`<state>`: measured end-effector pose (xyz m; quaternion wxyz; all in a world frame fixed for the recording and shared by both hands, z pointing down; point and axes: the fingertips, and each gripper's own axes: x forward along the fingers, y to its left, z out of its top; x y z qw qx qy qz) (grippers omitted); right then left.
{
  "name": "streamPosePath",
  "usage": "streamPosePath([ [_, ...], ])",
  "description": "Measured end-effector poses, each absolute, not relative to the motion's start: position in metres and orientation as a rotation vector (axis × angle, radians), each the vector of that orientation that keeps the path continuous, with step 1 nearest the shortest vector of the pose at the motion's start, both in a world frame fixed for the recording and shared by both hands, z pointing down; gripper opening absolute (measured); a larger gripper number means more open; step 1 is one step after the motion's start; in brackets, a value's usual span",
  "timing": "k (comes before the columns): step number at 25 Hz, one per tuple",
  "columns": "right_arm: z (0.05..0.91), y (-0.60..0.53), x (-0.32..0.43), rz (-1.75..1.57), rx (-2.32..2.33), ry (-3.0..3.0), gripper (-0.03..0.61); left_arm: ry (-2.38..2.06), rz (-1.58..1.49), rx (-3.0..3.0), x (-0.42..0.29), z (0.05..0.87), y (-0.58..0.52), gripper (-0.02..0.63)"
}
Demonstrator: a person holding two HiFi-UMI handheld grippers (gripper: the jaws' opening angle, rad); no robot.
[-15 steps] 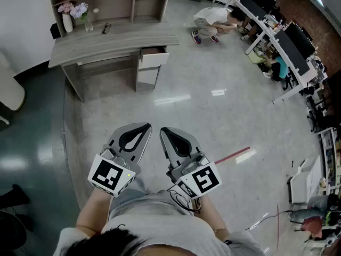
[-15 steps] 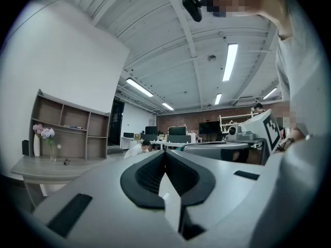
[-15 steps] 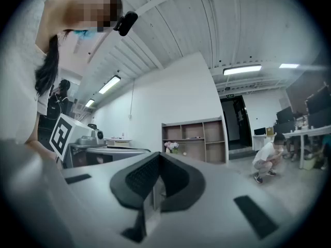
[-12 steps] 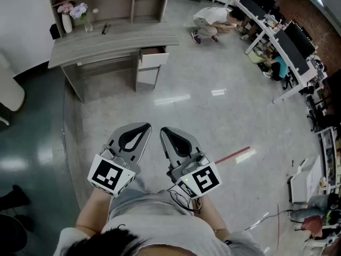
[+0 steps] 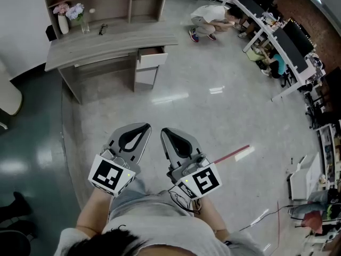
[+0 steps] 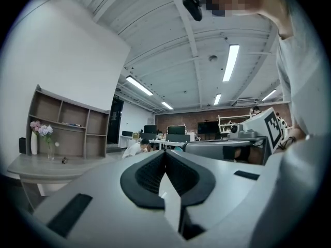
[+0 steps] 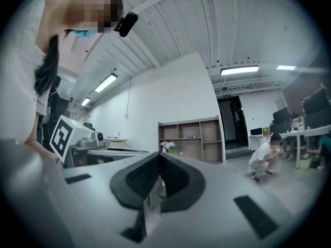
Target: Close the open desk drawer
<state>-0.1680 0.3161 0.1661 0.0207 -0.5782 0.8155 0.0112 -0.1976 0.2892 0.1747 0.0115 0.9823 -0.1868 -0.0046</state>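
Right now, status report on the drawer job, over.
Left gripper and right gripper shut, empty. Desk drawer open, out of reach ahead. Bare floor between; crouching person off to the side.

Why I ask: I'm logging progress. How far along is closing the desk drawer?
Done: nothing yet; the white-fronted top drawer of the grey wooden desk stands pulled out. In hand: nothing; the left gripper and right gripper are both shut and empty, held by the person's waist, a stretch of floor away from the desk. Left: walk over and push the drawer in.
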Motion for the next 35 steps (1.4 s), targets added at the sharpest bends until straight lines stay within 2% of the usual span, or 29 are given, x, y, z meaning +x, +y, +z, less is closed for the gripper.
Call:
streamPosePath([
  [17,0.162,0.263,-0.169,0.013,-1.866,2.461,0.008,-0.465,-0.062,3.091,-0.204,0.173,0.225,0.011],
  [27,0.167,0.223,-0.14,0.01,-1.828,2.496,0.008,-0.557,-0.077,3.057,-0.18,0.175,0.183,0.011],
  [35,0.161,0.181,-0.092,0.009,-1.748,2.55,0.008,-0.638,-0.06,3.041,-0.134,0.173,0.149,0.011],
])
